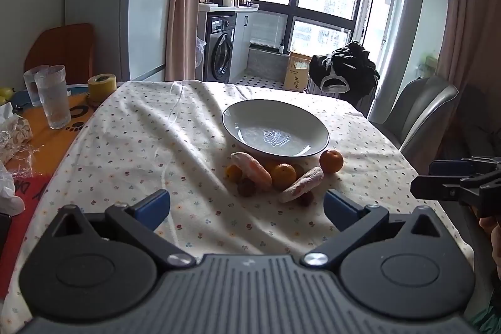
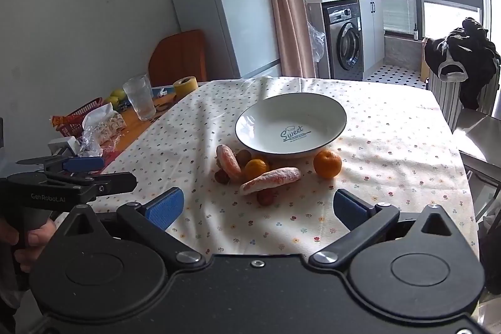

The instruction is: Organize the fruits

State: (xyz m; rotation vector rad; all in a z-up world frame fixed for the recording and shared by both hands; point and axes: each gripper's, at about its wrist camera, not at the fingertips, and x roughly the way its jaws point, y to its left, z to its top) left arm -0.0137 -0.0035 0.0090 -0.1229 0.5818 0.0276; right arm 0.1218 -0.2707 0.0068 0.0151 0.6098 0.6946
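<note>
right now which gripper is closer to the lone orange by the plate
Right, marginally. The right gripper sits just short of the lone orange; the left gripper is back and further left.

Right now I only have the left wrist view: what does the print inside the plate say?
Observer: In the right wrist view the plate reads "Sweet".
Operator: Anything beyond the glasses on that side?
Observer: A red basket lies there, beside green fruit.
Operator: How does my left hand-held gripper look from outside?
Observer: The left hand-held gripper shows side-on, lettered "GenRobot.AI", with a hand on its handle.
</note>
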